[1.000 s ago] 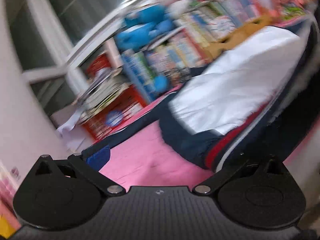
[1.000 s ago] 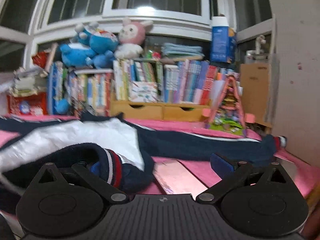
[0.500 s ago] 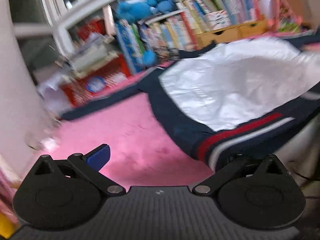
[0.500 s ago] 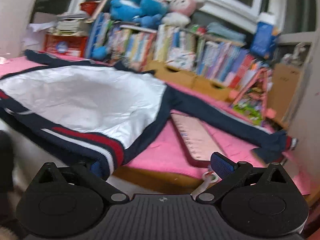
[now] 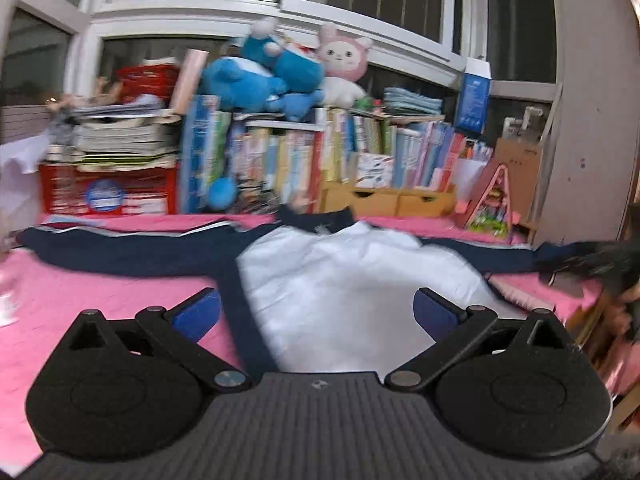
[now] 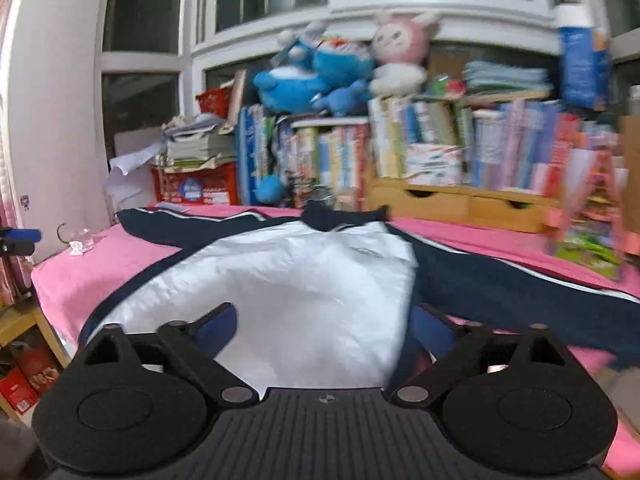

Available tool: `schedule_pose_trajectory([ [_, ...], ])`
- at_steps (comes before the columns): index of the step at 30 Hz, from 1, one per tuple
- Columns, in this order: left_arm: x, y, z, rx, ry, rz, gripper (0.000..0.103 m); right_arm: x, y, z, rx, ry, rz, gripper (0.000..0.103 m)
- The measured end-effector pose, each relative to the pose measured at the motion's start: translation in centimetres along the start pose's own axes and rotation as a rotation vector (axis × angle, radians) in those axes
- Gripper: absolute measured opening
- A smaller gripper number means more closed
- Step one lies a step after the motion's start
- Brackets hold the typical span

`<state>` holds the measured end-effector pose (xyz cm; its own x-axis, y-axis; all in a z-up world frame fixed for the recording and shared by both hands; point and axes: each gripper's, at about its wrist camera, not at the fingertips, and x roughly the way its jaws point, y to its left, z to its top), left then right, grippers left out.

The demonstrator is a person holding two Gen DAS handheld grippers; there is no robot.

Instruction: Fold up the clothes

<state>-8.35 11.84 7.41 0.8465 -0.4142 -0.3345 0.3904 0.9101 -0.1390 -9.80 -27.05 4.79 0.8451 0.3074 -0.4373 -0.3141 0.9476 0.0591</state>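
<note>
Jacket (image 5: 352, 276) lies spread flat, sleeves outstretched; left gripper (image 5: 316, 312) and right gripper (image 6: 320, 332) hover wide, empty, a sleeve likely next.

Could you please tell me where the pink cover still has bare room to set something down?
Bare pink cover lies left of the jacket, below its sleeve. A strip runs between the other sleeve and the drawers. The back edge is crowded with books.
</note>
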Motion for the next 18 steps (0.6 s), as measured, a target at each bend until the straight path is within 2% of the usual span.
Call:
schedule_pose_trajectory([
  [1, 2.1, -1.4, 0.3, 0.004, 0.012, -0.010, 0.103, 2.4, 0.5, 0.6, 0.000, 0.027, 0.001, 0.073],
  [3, 6.2, -4.4, 0.4, 0.023, 0.043, -0.055, 0.103, 7.4, 1.1, 1.8, 0.010, 0.099, 0.007, 0.052],
  [4, 8.3, -5.9, 0.2, 0.038, 0.067, -0.086, 0.103, 9.8, 1.2, 2.1, 0.021, 0.140, 0.008, 0.048],
  [6, 11.8, -8.0, -0.6, 0.060, 0.127, -0.121, 0.103, 14.2, 1.2, 2.5, 0.046, 0.218, 0.003, 0.032],
  [9, 16.1, -9.6, -2.8, 0.099, 0.228, -0.125, 0.103, 19.9, 0.1, 3.2, 0.107, 0.310, -0.033, 0.031],
  [12, 18.5, -10.0, -5.4, 0.170, 0.303, -0.093, 0.103, 24.8, -2.1, 4.1, 0.175, 0.381, -0.094, 0.028],
  [13, 18.5, -10.2, -5.8, 0.211, 0.294, -0.082, 0.103, 26.2, -2.6, 4.5, 0.159, 0.384, -0.126, 0.027],
  [14, 18.6, -10.2, -6.1, 0.214, 0.282, -0.080, 0.103, 27.6, -3.1, 5.0, 0.143, 0.387, -0.159, 0.019],
  [15, 18.6, -10.1, -6.2, 0.208, 0.276, -0.080, 0.103, 29.1, -3.6, 5.4, 0.126, 0.390, -0.192, 0.005],
  [16, 18.7, -10.1, -6.4, 0.204, 0.269, -0.081, 0.103, 30.5, -4.0, 5.9, 0.110, 0.392, -0.225, 0.001],
  [18, 18.8, -10.0, -6.7, 0.203, 0.253, -0.084, 0.103, 33.3, -5.0, 6.8, 0.077, 0.398, -0.291, 0.001],
])
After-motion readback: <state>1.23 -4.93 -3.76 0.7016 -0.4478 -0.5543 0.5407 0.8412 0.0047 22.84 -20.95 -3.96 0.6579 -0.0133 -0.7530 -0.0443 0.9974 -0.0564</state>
